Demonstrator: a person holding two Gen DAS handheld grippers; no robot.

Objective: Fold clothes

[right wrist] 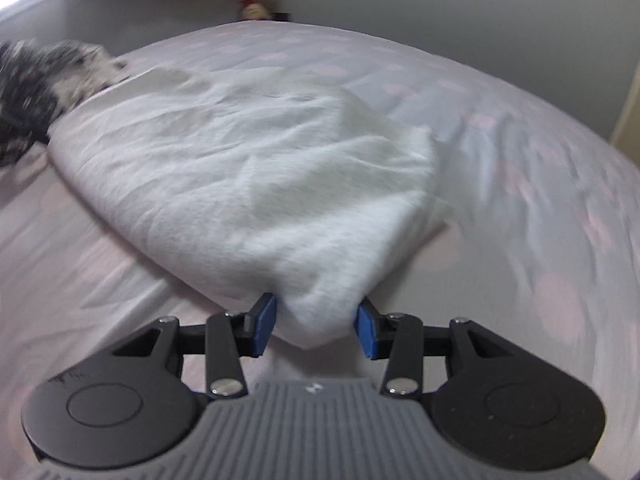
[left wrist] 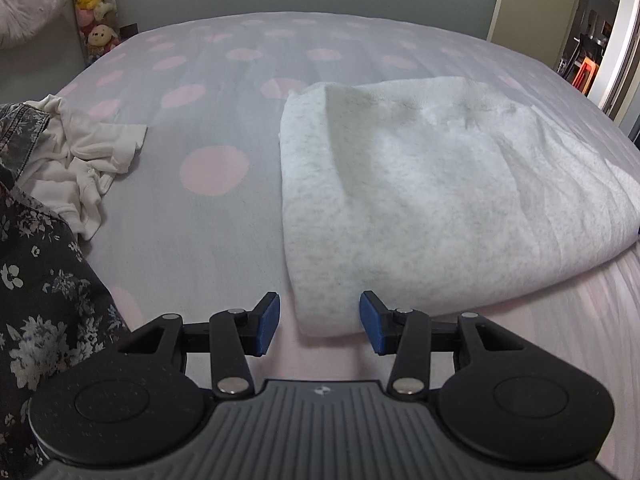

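Your left gripper [left wrist: 319,324] stood spread, a corner of the one folded grey garment [left wrist: 432,192] between untouching pads. Your right gripper [right wrist: 316,326] pinched its other corner on the bed [left wrist: 224,240]. Beyond: two crumpled garments, white [left wrist: 88,160] and floral [left wrist: 44,280].

Folded sweater [left wrist: 420,200] lies on bed [left wrist: 208,240], right of centre in left wrist view. Crumpled garment [left wrist: 88,168] on bed, well left of sweater; floral garment [left wrist: 44,280] at near left, partly over it. Plush toys [left wrist: 96,8] far left, beyond bed. Doorway [left wrist: 592,32] far right. Sweater's near corner sits between fingers of right hand-held gripper [right wrist: 316,326]; other near corner just ahead of left hand-held gripper [left wrist: 320,326].
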